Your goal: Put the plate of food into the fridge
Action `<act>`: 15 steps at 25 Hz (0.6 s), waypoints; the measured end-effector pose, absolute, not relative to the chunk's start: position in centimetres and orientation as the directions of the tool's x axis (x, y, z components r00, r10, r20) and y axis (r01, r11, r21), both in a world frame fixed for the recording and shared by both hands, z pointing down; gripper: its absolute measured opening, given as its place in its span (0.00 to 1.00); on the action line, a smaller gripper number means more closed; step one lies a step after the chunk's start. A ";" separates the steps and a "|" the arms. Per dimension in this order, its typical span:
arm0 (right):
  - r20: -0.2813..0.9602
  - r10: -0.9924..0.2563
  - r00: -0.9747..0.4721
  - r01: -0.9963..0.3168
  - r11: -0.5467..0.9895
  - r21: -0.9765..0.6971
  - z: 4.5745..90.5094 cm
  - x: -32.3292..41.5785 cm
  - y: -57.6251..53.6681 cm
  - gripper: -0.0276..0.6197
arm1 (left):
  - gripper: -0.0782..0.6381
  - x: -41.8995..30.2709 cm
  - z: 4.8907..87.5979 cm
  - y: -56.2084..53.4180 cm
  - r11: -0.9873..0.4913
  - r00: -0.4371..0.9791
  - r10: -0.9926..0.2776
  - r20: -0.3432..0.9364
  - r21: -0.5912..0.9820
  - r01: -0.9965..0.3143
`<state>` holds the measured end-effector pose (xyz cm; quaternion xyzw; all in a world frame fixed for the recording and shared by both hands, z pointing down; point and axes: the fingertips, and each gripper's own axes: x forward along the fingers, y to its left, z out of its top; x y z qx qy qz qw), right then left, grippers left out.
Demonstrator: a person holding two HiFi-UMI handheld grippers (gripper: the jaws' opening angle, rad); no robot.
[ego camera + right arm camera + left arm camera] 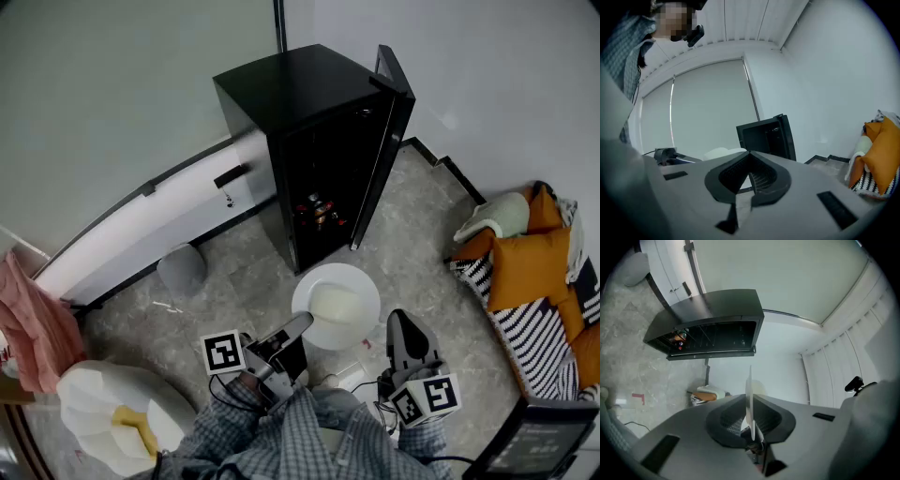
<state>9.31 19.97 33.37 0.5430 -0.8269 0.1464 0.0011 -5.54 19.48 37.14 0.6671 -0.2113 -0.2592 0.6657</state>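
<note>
A black mini fridge (pixel 300 103) stands against the wall with its door (pixel 386 141) swung open to the right; its dark inside shows in the left gripper view (pixel 712 331). A white plate (pixel 349 281) bearing pale food (pixel 335 305) hovers over the floor just in front of the fridge. My left gripper (pixel 302 324) is shut on the plate's near rim; in its own view (pixel 751 420) the plate (pixel 750 385) stands edge-on between the jaws. My right gripper (pixel 405 330) is beside the plate at its right, shut and empty (pixel 749 158). The fridge (pixel 766 136) lies ahead of it.
Bottles and cans (pixel 319 211) fill a low fridge shelf. A grey pouf (pixel 183 269) sits left of the fridge. A sofa with orange cushions (pixel 530 267) is at the right, a white and yellow object (pixel 112 417) and pink cloth (pixel 33 328) at the lower left.
</note>
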 end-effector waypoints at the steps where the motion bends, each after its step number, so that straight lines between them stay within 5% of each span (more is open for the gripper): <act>1: 0.161 -0.897 -0.412 -0.898 0.369 -0.240 33.4 9.3 20.0 0.06 | 0.15 -5.6 37.1 19.4 -0.026 0.776 -0.628 -0.065 0.998 0.063; 10: 0.173 -0.891 -0.420 -0.896 0.378 -0.232 33.1 9.2 20.0 0.06 | 0.16 -5.5 36.8 19.4 -0.024 0.773 -0.631 -0.064 0.998 0.063; 15: 0.196 -0.876 -0.441 -0.849 0.337 -0.406 33.7 9.0 20.0 0.06 | 0.16 -5.7 37.0 19.4 -0.021 0.772 -0.633 -0.062 0.998 0.063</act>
